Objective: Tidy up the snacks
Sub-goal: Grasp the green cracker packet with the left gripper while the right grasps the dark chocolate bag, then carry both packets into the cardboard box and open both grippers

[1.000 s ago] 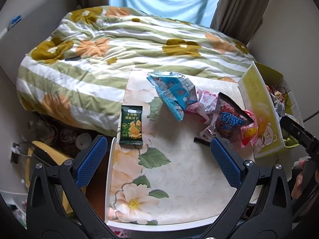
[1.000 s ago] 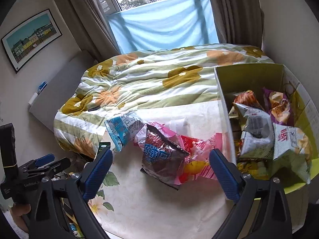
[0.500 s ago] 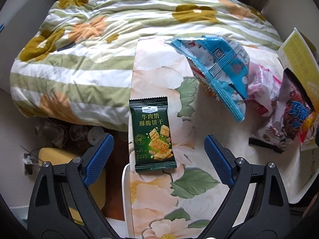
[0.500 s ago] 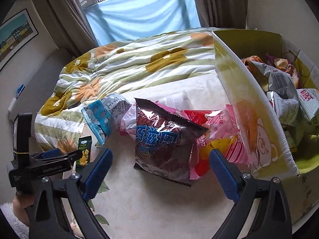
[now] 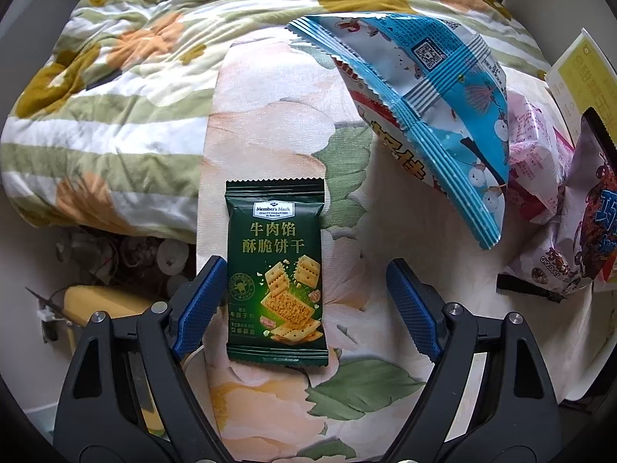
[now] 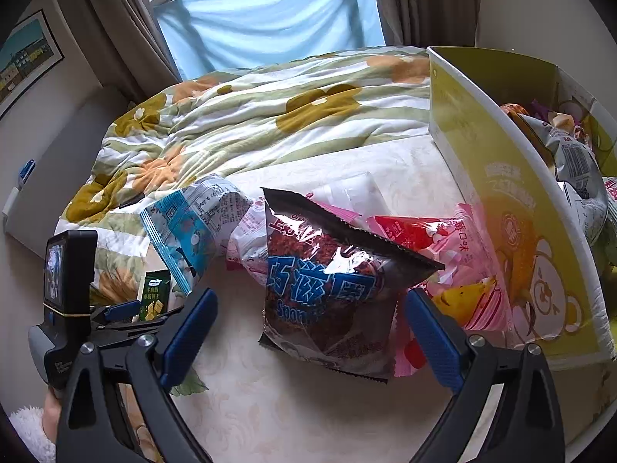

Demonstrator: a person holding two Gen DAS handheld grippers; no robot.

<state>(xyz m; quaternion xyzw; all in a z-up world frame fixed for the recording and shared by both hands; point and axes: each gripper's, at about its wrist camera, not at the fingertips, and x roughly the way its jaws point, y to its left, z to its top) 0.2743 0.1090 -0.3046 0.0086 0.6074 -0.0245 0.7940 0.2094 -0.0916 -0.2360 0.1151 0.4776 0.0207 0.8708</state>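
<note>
The green cracker packet (image 5: 275, 274) is smooth plastic film with a soft sheen. The dark chocolate snack bag (image 6: 327, 281) is crinkled foil-like film, very glossy, with bright glare. The blue bag (image 5: 424, 115) is shiny, ridged along its seams. The yellow box (image 6: 513, 208) looks like coated cardboard, slightly glossy. The bench (image 5: 385, 231) wears a smooth floral covering, faintly embossed. The quilt (image 6: 250, 123) on the bed is matt, wrinkled cloth. Both grippers' (image 5: 304, 301) (image 6: 308, 332) pads (image 5: 200, 305) are textured blue rubber on matt black plastic arms.

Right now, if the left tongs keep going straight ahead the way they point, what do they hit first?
Most likely the green cracker packet, lying flat on the flowered table between the open left tongs. Depth is hard to judge.
</note>
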